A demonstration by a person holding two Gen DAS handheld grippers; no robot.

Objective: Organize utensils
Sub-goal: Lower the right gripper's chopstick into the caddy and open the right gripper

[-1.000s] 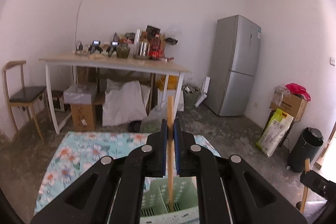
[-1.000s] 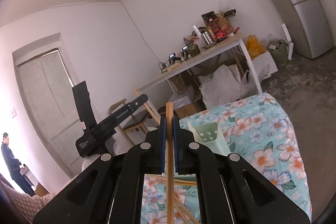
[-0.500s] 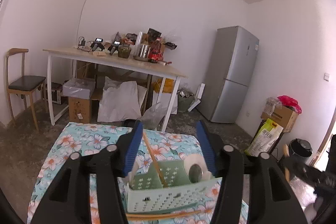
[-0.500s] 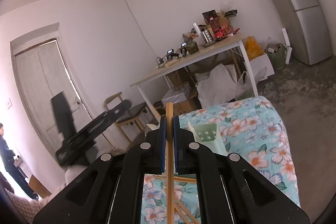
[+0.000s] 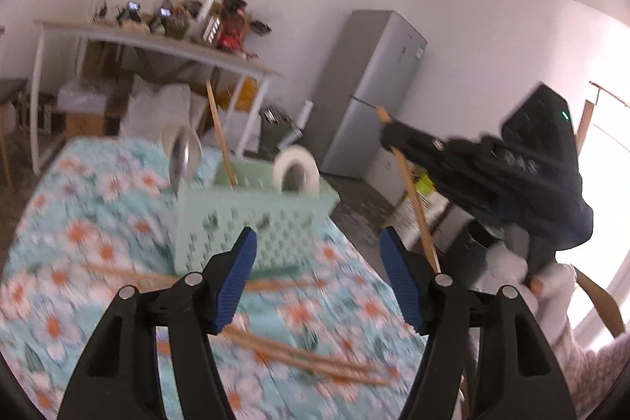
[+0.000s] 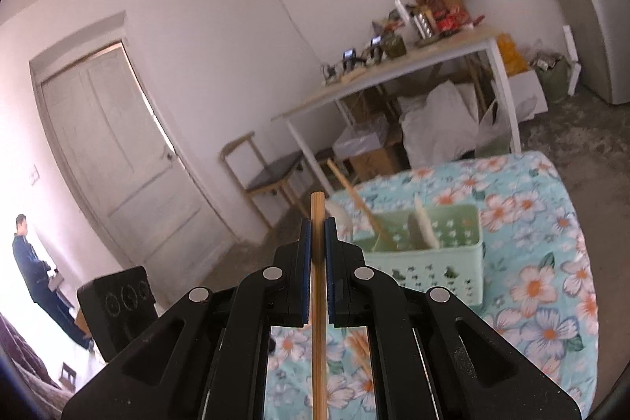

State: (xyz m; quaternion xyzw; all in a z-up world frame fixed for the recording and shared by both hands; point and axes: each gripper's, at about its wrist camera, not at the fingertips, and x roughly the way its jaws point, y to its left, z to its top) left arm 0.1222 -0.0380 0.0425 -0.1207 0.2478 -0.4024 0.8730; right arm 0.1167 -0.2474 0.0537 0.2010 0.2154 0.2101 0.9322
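A mint green basket (image 5: 252, 219) stands toward the far edge of the counter (image 5: 78, 262), which wears a floral cloth. In the basket a wooden chopstick (image 5: 220, 134) leans, with a metal spoon (image 5: 183, 154) on one side and a white spoon (image 5: 295, 170) on the other. Loose chopsticks (image 5: 299, 357) lie scattered on the cloth nearer the front edge. Behind stand a cluttered white table (image 6: 393, 73), a chair (image 6: 267, 180), a grey fridge (image 5: 366, 97) and a door (image 6: 114, 152). No writing is legible through the blur. The left gripper (image 5: 317, 282) is spread wide with nothing between its blue pads. The right gripper (image 6: 317, 262) is clamped on a single chopstick (image 6: 318, 321), held above the near side of the basket.
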